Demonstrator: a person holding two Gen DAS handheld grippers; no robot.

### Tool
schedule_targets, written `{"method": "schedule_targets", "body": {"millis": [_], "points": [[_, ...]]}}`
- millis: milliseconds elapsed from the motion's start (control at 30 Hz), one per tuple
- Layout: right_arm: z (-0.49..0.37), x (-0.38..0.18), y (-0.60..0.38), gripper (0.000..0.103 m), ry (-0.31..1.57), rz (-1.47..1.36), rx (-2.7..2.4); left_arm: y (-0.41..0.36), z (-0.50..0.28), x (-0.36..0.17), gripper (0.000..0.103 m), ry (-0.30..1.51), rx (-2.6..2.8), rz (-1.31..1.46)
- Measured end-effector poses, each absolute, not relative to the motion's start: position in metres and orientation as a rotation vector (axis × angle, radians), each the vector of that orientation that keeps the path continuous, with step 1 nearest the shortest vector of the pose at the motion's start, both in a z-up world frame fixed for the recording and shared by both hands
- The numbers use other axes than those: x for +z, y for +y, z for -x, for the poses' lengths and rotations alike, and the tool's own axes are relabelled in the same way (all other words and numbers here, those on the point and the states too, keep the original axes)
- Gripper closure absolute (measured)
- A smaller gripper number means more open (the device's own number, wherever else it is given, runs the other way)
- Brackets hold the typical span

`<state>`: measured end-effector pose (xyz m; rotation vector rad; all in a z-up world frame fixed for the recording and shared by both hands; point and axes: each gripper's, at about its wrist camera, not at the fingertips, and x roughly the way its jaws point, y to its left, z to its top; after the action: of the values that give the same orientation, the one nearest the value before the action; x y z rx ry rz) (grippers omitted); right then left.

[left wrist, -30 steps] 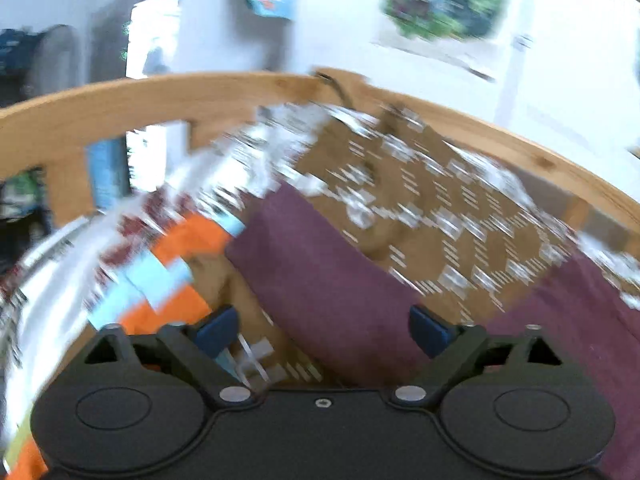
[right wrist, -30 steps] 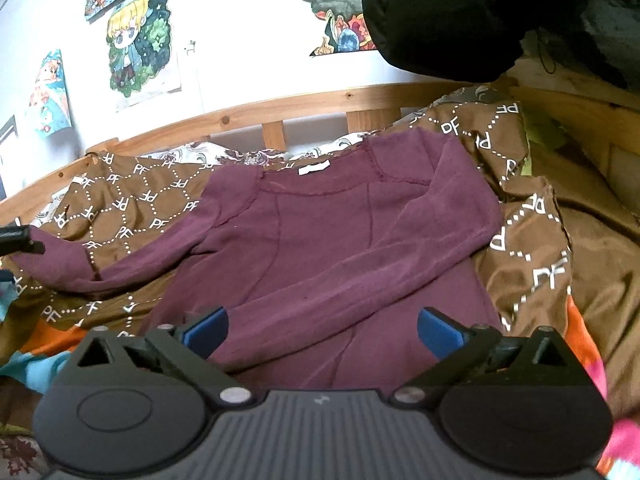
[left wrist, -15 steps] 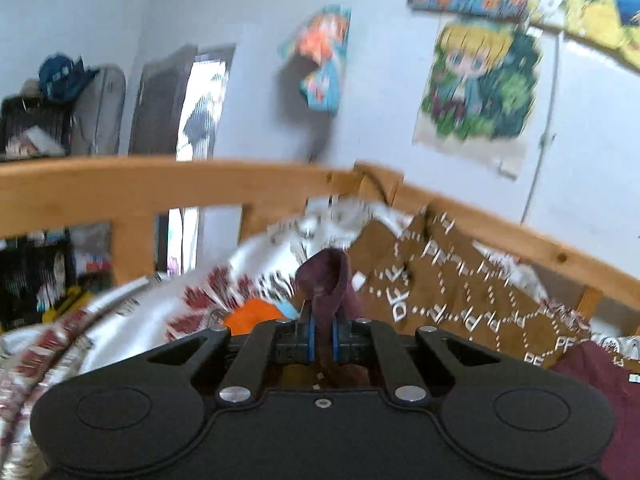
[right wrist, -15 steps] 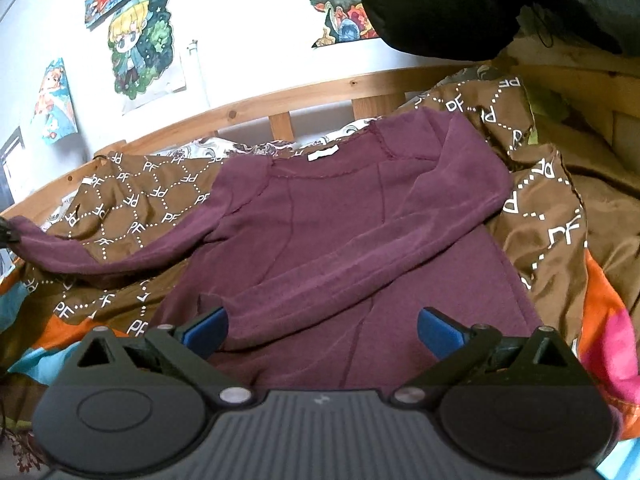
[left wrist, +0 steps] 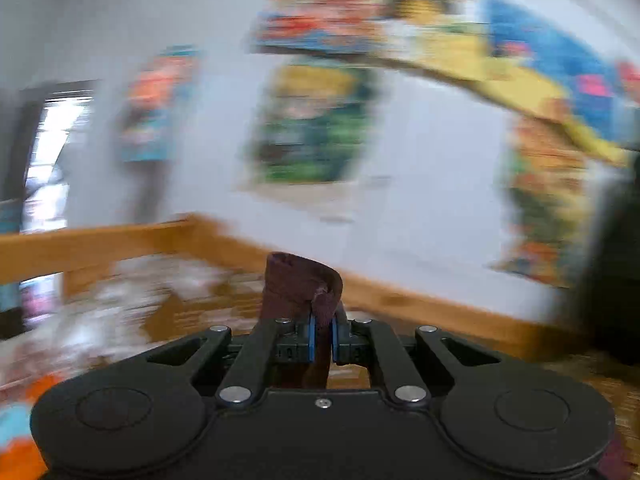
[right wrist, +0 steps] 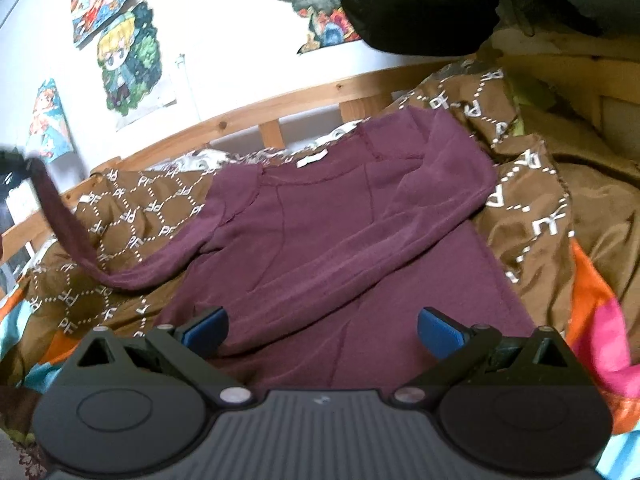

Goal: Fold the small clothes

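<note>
While clenched on the sleeve cuff [left wrist: 304,280] in the left claw [left wrist: 321,338], best carried across the maroon top [right wrist: 320,232] spread on the bed [right wrist: 532,208], laid flat over the chest; right claw [right wrist: 322,326] released, hovering above the hem.

Left gripper [left wrist: 321,338]: went from spread wide over the cloth to clamped on the sleeve cuff [left wrist: 302,286], then swung up toward the wall posters [left wrist: 310,124].
Sleeve [right wrist: 66,236]: lifted off the brown blanket [right wrist: 132,208], cuff end raised high at left.
Right gripper [right wrist: 322,328]: crept nearer the maroon shirt [right wrist: 320,220].
</note>
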<state>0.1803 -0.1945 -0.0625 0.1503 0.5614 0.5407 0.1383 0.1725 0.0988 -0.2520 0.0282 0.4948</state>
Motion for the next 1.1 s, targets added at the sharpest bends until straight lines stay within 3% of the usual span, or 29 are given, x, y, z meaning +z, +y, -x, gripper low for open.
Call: {"method": "schedule_targets", "body": {"millis": [200,433,733,833,900,967,1100], "points": [[-0.183,-0.058,-0.209,0.0,0.502,-0.127,0.469,0.088,-0.195,0.113,0.096,0.076,0.085,0.171],[-0.193,-0.057,-0.232,0.0,0.449,-0.115,0.358,0.0,-0.231,0.052,0.096,0.271,-0.192,0.158],[-0.209,-0.063,-0.257,0.0,0.429,-0.112,0.245,-0.048,-0.232,-0.02,0.093,0.482,-0.318,0.087],[-0.213,-0.065,-0.263,0.0,0.435,-0.127,0.229,-0.047,-0.225,-0.026,0.072,0.525,-0.332,0.103],[-0.215,-0.066,-0.265,0.0,0.439,-0.128,0.221,-0.044,-0.224,-0.025,0.046,0.531,-0.349,0.125],[-0.215,-0.068,-0.265,0.0,0.443,-0.134,0.216,-0.04,-0.221,-0.02,0.028,0.523,-0.34,0.133],[-0.213,-0.069,-0.264,0.0,0.437,-0.149,0.237,-0.014,-0.206,-0.005,0.011,0.492,-0.294,0.164]]}}
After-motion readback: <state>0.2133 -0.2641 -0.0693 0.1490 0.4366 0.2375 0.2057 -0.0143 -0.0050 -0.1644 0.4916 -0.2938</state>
